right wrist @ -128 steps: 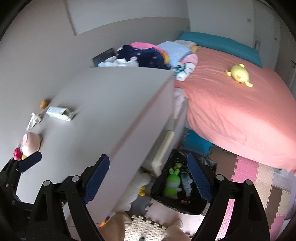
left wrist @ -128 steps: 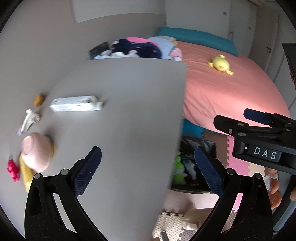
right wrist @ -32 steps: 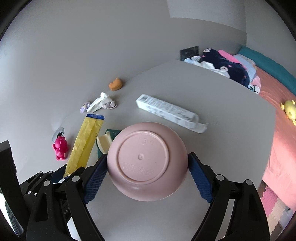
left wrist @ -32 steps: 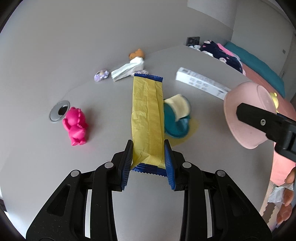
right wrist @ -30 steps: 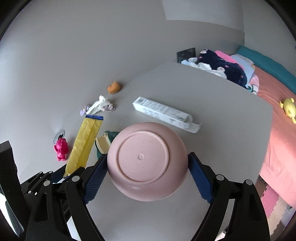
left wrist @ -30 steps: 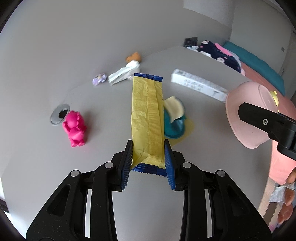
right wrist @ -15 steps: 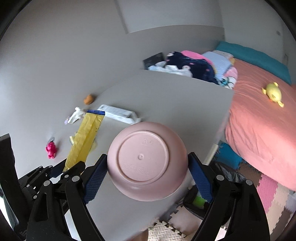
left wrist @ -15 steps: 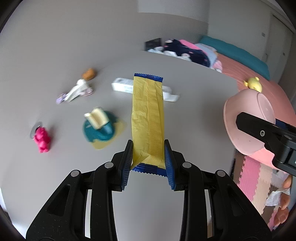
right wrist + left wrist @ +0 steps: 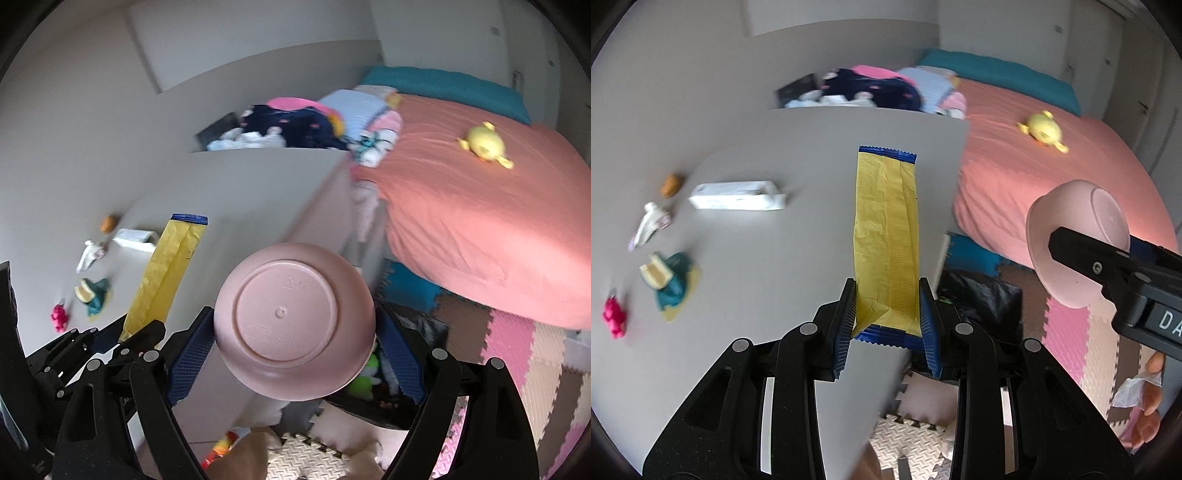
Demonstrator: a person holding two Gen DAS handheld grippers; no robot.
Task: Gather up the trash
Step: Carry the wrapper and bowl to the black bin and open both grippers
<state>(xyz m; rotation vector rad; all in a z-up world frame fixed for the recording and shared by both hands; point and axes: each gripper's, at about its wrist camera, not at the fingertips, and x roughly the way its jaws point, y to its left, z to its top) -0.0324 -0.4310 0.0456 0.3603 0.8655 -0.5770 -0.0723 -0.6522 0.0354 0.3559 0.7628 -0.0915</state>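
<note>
Two pieces collected, neither yet dropped. Left claw (image 9: 888, 314) pinched narrow on the near end of a long yellow wrapper (image 9: 886, 229), held above the worktop (image 9: 798, 206) edge; right claw (image 9: 293, 354) spread wide around a pink bowl (image 9: 293, 321), base toward the camera, out past the worktop over the floor. A black bin (image 9: 982, 295) sits on the floor mats below; likely the drop point, a judgement only. Left on the worktop: white carton (image 9: 737, 195), crumpled white wrapper (image 9: 650, 223), teal-and-yellow packet (image 9: 674, 286) with a pale wedge on it, small orange lump (image 9: 670, 184), pink figure (image 9: 614, 319); which count as trash I cannot tell. So roughly early to midway. Wrapper: thin crinkled film, ribbed seam down its length, blue serrated ends, stiff enough to stand out straight. Bowl: smooth matte plastic, round, moulded ring foot. Carton: flat-sided box, one end torn open. Worktop: plain matte grey, sharp-cornered.
</note>
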